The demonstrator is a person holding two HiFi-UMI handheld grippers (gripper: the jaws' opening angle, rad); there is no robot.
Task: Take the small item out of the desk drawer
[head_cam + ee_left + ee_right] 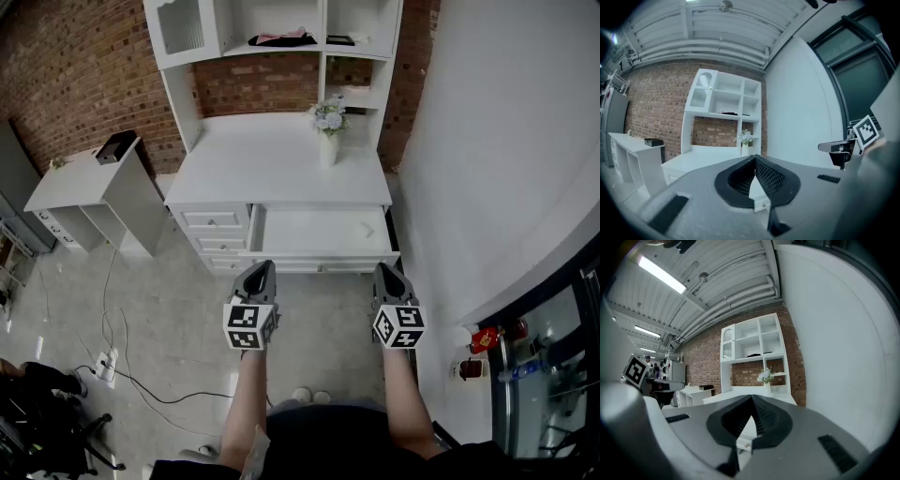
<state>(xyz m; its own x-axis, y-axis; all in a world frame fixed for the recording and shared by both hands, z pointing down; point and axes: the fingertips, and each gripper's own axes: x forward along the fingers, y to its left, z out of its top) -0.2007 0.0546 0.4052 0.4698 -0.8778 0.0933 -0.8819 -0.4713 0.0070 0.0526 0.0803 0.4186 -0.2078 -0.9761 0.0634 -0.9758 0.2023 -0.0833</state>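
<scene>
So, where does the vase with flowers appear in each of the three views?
Head view: the vase is in the upper middle, on the right rear part of the desk.
Left gripper view: the vase is small, just above the centre.
Right gripper view: the vase is slightly right of the centre.
Shared landmark: the white shelf unit behind it.

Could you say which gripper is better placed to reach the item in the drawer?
Right: the right gripper hovers near the right end of the drawer, where the small item lies; the left gripper is farther.
</scene>
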